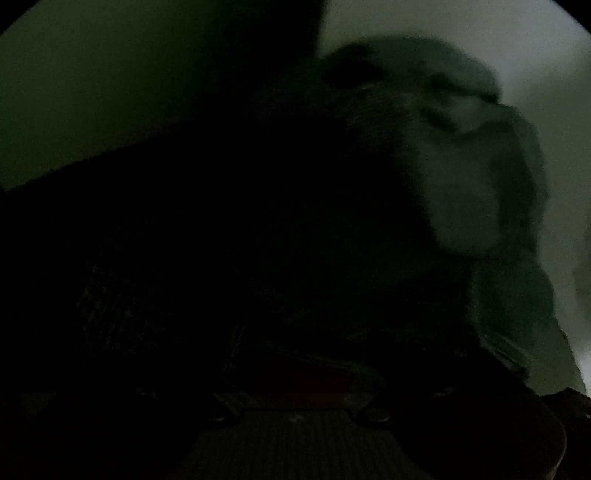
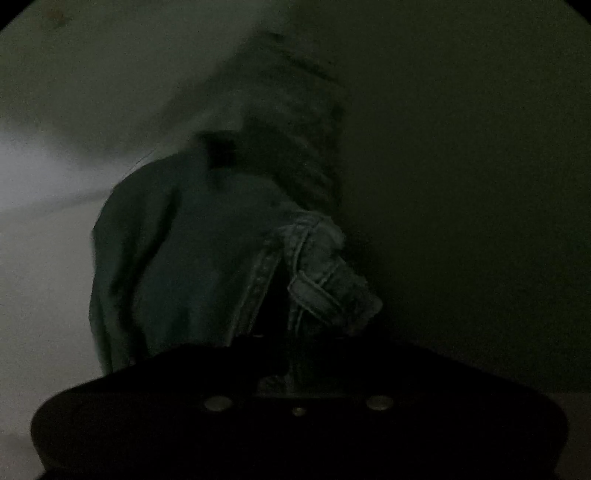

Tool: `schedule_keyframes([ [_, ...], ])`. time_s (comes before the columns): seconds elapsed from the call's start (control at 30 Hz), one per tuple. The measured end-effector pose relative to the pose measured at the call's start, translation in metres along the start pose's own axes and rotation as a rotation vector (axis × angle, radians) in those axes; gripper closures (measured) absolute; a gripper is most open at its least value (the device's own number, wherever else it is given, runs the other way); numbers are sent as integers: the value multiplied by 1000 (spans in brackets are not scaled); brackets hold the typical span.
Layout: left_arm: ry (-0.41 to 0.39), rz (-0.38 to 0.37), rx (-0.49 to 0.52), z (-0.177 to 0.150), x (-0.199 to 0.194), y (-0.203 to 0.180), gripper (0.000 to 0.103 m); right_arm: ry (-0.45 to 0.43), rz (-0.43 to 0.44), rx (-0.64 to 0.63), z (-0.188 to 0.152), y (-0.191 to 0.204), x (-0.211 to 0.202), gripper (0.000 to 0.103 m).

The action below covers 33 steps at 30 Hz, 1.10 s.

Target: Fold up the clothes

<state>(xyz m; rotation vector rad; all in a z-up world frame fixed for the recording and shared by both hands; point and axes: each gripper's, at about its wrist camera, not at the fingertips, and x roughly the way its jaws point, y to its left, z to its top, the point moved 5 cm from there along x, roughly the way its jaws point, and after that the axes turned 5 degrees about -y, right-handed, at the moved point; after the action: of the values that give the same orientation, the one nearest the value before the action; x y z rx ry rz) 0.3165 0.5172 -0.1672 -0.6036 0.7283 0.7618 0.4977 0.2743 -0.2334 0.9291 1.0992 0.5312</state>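
Both views are very dark. In the right wrist view a blue denim garment [image 2: 207, 251] hangs bunched in front of the camera, with a stitched waistband and belt loop [image 2: 317, 291] near the right gripper [image 2: 280, 343]. The gripper looks shut on the denim, its fingers hidden in shadow. In the left wrist view dark cloth fills most of the frame, and a paler bunched part of the garment [image 1: 472, 177] shows at the right. The left gripper's fingers are lost in the dark.
A pale, dim wall or surface [image 2: 74, 110] lies behind the garment in the right wrist view. A similar pale background [image 1: 443, 22] shows at the top right of the left wrist view. Nothing else can be made out.
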Motion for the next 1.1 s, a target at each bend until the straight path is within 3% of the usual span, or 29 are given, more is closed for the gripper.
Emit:
schedule_keyframes([
  [0.13, -57, -47, 60, -12, -42, -23, 18, -131, -68, -425, -5, 25, -76, 95],
  [0.33, -138, -103, 72, -48, -116, -46, 18, -401, -158, -704, 10, 28, -182, 95],
  [0.5, -212, -140, 75, -100, -176, -80, 18, -669, -251, -783, 42, -5, -337, 95],
  [0.57, -215, -158, 69, -118, -183, -85, 17, -850, -364, -890, 55, -19, -417, 95],
  [0.63, -191, -187, 72, -144, -189, -91, 17, -971, -482, -927, 77, -42, -489, 95],
  [0.73, -144, -225, 84, -178, -201, -111, 17, -1047, -705, -839, 124, -97, -572, 88],
  [0.8, -124, -247, 108, -191, -201, -126, 17, -993, -846, -695, 154, -145, -609, 84],
  [0.83, -114, -258, 120, -197, -201, -134, 17, -958, -848, -599, 161, -169, -622, 78],
  [0.93, -101, -279, 163, -212, -202, -155, 17, -905, -725, -367, 152, -220, -630, 64],
  [1.1, -85, -311, 201, -212, -189, -185, 17, -824, -688, -212, 104, -269, -598, 57],
])
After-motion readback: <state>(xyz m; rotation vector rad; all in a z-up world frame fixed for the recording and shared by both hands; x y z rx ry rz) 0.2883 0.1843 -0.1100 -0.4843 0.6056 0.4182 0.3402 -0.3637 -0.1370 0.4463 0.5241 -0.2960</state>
